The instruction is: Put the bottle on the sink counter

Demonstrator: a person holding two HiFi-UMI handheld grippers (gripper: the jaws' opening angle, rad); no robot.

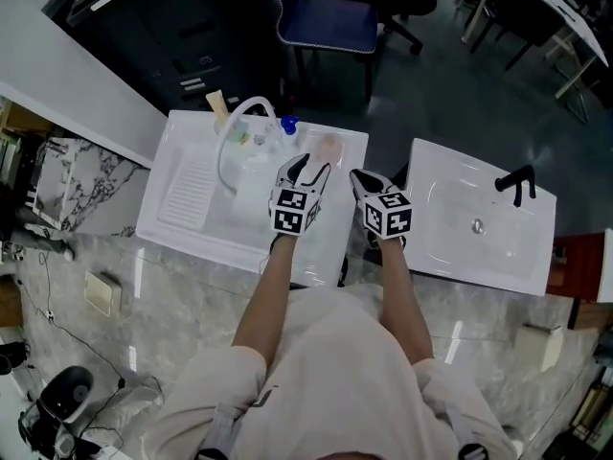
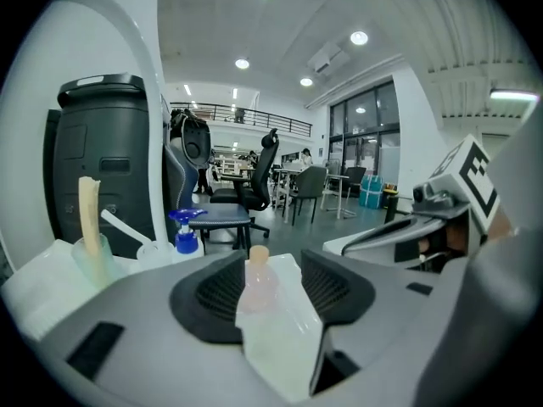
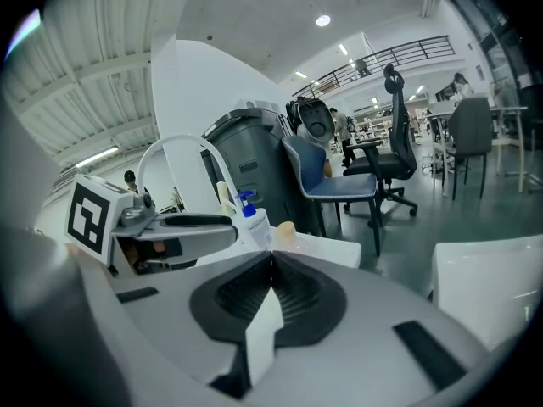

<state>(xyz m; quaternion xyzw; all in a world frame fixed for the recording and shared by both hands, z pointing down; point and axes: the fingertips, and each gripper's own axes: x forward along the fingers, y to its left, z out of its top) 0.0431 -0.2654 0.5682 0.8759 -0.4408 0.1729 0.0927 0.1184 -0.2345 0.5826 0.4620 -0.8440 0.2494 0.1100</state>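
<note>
Both grippers are hovering over the white sink table, side by side with the tips aiming toward the far edge. The left tongs are sitting wide apart with nothing clamped. In the left gripper view the bottle is showing right in the gap between the two jaws, but neither jaw is touching it as far as I can see. It looks like it's standing just past the tips, though I can't really tell how far in it is.

The bottle is a small clear pinkish one with a peach cap, standing upright on the far right corner of the sink table, to the right of the basin. The right gripper view is catching it too, off to the left of centre.

The right tongs are pressed together and holding nothing. They're hanging just right of the left ones, near the right edge of the sink table.

Other stuff around:
- A pump dispenser with a blue top is standing at the far edge, left of the bottle.
- The arched white faucet is curving over the basin.
- A cup with a beige stick in it is sitting further left.
- A second sink with a black tap is off to the right, well apart.
- A blue office chair is parked on the floor beyond it all.
</note>
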